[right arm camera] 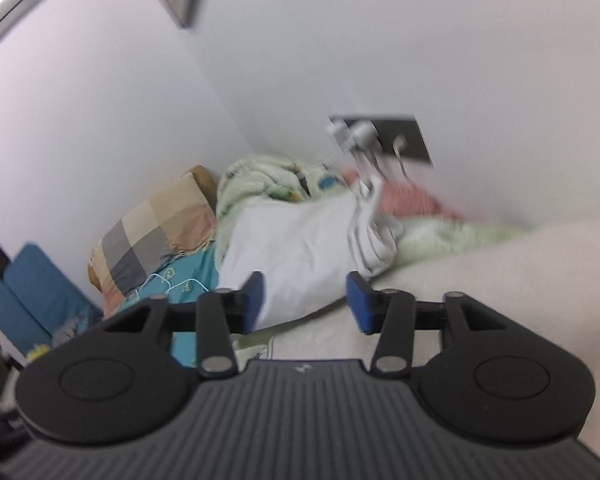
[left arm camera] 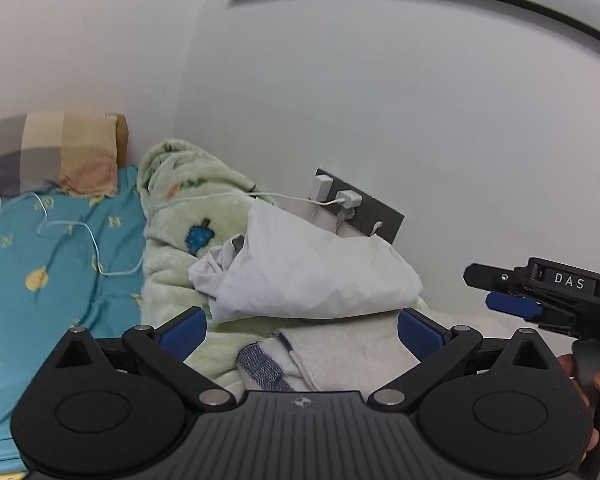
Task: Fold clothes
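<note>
Jaws of the left gripper (left arm camera: 302,330) spread wide, empty, before the white garment (left arm camera: 312,272); the right gripper (right arm camera: 305,298) gapes narrower, empty, facing that garment.

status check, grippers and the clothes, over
Left gripper open, empty. Right gripper open, empty. White garment crumpled on green blanket, untouched. Charger cable draped nearby.

Right in front of you the white garment (left arm camera: 312,276) sits heaped on the green blanket (left arm camera: 172,208); plugs (left arm camera: 348,199) and wall block behind; the blue sheet (left arm camera: 40,264) leaves room
</note>
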The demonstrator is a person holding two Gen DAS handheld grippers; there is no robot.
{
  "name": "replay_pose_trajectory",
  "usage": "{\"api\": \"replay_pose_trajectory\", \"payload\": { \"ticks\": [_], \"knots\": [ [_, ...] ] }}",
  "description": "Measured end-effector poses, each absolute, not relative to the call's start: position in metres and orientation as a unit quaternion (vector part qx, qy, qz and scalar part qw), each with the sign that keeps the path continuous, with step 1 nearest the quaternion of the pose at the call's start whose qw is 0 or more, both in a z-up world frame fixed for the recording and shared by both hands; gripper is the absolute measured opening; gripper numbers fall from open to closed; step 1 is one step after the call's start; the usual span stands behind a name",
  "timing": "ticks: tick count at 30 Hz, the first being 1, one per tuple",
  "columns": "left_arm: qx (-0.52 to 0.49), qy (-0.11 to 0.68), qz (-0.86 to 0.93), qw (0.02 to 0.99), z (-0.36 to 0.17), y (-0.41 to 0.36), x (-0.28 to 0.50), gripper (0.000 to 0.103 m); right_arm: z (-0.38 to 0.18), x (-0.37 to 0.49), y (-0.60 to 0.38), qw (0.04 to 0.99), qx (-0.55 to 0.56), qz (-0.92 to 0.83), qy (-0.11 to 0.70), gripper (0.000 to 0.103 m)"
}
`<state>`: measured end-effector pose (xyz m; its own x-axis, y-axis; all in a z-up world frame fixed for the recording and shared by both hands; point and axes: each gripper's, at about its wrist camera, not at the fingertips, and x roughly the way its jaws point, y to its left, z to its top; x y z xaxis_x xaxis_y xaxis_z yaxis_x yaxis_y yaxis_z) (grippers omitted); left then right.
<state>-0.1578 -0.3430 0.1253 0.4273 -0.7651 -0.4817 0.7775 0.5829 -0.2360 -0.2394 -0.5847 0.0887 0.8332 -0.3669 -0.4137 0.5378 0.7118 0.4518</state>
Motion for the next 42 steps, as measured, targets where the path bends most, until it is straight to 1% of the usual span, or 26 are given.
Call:
{"api": "replay_pose_trajectory", "payload": {
  "ticks": [1, 4, 5, 6, 7, 12, 17, 26, 42],
  "knots": [
    [0.021, 0.267, -0.454, 0.85, 0.133, -0.335, -0.17, 0.103, 0.093, -0.245, -0.575, 0.92, 0.27, -0.247, 0.142, 0.073],
    [0.037, 0.24, -0.445, 0.862, 0.147, -0.314, -0.198, 0.103, 0.099, -0.26, -0.548, 0.933, 0.227, -0.251, 0.124, 0.073],
    [0.041, 0.231, -0.442, 0.866, 0.149, -0.308, -0.206, 0.103, 0.1, -0.264, -0.541, 0.936, 0.217, -0.251, 0.12, 0.083],
    [0.045, 0.222, -0.44, 0.869, 0.151, -0.302, -0.214, 0.103, 0.1, -0.268, -0.535, 0.938, 0.209, -0.251, 0.118, 0.089],
    [0.049, 0.213, -0.438, 0.872, 0.154, -0.296, -0.221, 0.103, 0.099, -0.272, -0.529, 0.94, 0.202, -0.251, 0.116, 0.093],
    [0.062, 0.181, -0.427, 0.884, 0.158, -0.273, -0.255, 0.103, 0.103, -0.292, -0.499, 0.947, 0.174, -0.251, 0.103, 0.094],
    [0.048, 0.181, -0.431, 0.883, 0.156, -0.255, -0.271, 0.103, 0.102, -0.304, -0.475, 0.951, 0.158, -0.244, 0.101, 0.094],
    [0.029, 0.191, -0.415, 0.889, 0.144, -0.232, -0.272, 0.103, 0.096, -0.308, -0.442, 0.957, 0.106, -0.25, 0.105, 0.094],
    [0.038, 0.184, -0.395, 0.899, 0.143, -0.209, -0.275, 0.103, 0.092, -0.302, -0.424, 0.953, 0.091, -0.263, 0.119, 0.094]
  ]
}}
